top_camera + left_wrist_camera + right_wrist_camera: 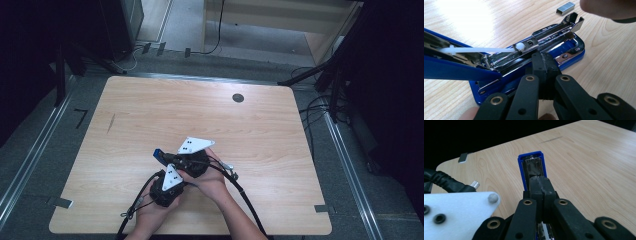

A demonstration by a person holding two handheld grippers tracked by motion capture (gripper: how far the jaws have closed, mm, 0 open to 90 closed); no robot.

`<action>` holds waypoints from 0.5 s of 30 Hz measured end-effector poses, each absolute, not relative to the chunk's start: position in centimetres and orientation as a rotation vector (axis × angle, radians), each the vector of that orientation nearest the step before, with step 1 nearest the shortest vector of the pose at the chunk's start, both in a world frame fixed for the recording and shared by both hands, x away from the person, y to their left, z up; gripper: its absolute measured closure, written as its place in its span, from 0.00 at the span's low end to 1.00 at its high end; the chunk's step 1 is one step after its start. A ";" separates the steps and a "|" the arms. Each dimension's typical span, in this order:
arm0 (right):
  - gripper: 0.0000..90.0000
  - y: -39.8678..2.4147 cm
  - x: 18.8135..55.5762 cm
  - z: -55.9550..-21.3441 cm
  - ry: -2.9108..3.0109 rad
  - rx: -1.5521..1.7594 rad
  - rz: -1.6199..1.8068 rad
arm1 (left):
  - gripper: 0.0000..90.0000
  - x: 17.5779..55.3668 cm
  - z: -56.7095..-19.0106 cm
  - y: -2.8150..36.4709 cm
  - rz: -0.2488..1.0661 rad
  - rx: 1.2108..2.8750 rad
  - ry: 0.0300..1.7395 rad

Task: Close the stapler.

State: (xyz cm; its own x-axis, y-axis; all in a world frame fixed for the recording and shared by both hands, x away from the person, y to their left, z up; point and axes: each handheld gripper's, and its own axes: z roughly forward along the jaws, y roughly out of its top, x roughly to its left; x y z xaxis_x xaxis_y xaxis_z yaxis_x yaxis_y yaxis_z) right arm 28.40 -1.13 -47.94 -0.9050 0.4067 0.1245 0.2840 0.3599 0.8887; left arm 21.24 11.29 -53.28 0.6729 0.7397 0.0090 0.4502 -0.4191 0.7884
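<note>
1. On the wooden table (125, 125), near its front edge, my two grippers meet over a blue stapler (564, 47) lying opened.
2. My left gripper (546, 65) has its jaws pressed together, tips against the stapler's open metal magazine.
3. My right gripper (541, 185), jaws likewise together, rests on the stapler's raised blue top.
4. A strip of staples (565, 7) lies just beyond on the wood.

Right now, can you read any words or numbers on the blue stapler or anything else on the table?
None: no word, number or brand can be read.
Blue stapler: lies open, plain blue and bare metal, no writing visible.
Strip of staples: plain metal, no marks.
Table: bare wood, with a dark round spot that carries no text.
</note>
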 end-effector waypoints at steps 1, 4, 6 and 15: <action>1.00 -1.0 28.5 -48.1 2.499 0.639 1.590 | 1.00 21.2 -53.3 11.3 0.458 2.082 0.915; 1.00 -0.7 28.6 -48.4 2.511 0.637 1.585 | 1.00 21.2 -53.3 11.3 0.460 2.083 0.913; 1.00 -0.5 28.6 -48.4 2.516 0.635 1.573 | 1.00 21.2 -53.3 11.3 0.457 2.082 0.914; 1.00 0.2 29.4 -49.3 2.574 0.629 1.529 | 1.00 21.2 -53.3 11.3 0.460 2.085 0.913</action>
